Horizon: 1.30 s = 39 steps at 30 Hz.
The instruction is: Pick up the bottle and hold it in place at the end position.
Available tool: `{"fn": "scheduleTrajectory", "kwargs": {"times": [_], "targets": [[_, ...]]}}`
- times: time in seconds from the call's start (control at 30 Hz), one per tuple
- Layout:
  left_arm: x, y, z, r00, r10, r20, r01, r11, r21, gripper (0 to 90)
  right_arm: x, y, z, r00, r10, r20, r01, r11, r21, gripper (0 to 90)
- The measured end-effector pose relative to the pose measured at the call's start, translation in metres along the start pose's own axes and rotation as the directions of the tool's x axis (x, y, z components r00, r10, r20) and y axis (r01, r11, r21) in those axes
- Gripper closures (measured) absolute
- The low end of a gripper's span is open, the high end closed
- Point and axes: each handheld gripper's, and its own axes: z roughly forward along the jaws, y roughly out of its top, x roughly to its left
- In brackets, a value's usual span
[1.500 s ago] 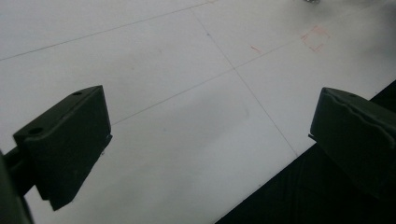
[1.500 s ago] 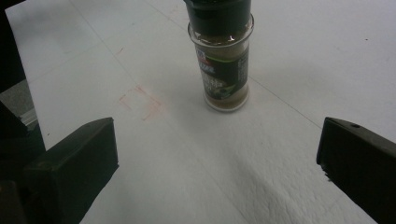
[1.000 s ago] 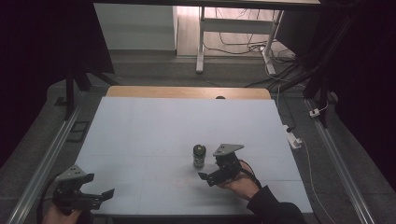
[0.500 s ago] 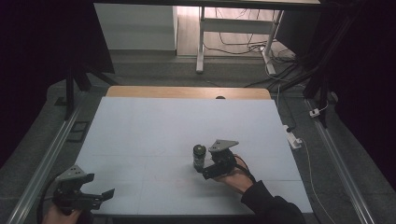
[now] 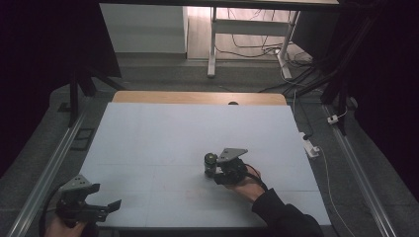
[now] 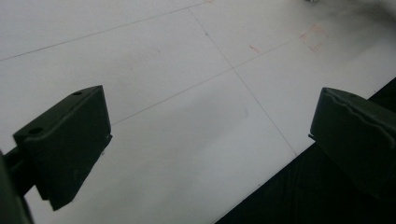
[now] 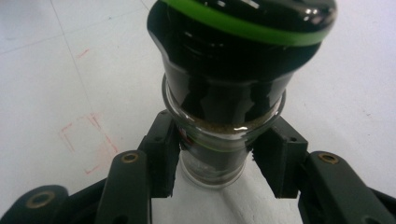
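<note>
Jar (image 7: 224,140) first: it is one small glass jar, and it stands up straight between the jaws of my right gripper (image 7: 215,163). The jaws sit on both sides of the glass, just under the lid. One jaw touches the glass and the other is right beside it, so the gripper is closed narrow around the jar. The jar has a black lid (image 7: 243,28) with a green ring around it. Inside the glass I see brown powder near the top. I cannot tell how full the jar is lower down.

From above, the jar (image 5: 211,163) stands on the white table (image 5: 163,138), a bit to the right of the middle and on the near half. My right gripper (image 5: 215,170) is just beside it, with my hand (image 5: 247,185) behind.

My left gripper (image 5: 111,205) is well apart, at the near left corner of the table. Its two jaws are spread wide and hold nothing. Under them is bare table with thin lines and one small red square mark (image 6: 314,37).

So I count one jar, one lid and two grippers.
</note>
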Motion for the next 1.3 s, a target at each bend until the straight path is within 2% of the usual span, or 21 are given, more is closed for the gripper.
{"fn": "scheduleTrajectory", "kwargs": {"times": [0.4,0.5,0.8,1.3], "targets": [[0.0,0.0,0.0,1.0,0.002,0.002,-0.002,1.0,0.0,0.0,0.002,0.003,-0.001,1.0,0.004,0.009,-0.004,1.0,0.016,52.9],[0.0,0.0,0.0,1.0,0.001,0.002,-0.001,1.0,0.0,0.0,0.0,0.005,-0.004,0.9999,0.014,0.001,-0.014,1.0,0.003,52.8],[0.0,0.0,0.0,1.0,-0.001,0.002,0.001,1.0,0.003,0.0,-0.01,0.015,-0.011,0.9974,0.071,-0.016,-0.071,0.997,-0.023,52.9],[0.001,0.0,0.0,1.0,-0.001,0.007,0.001,1.0,0.004,0.0,-0.024,0.035,-0.002,0.9965,0.081,-0.021,-0.082,0.996,-0.033,52.9]]}}
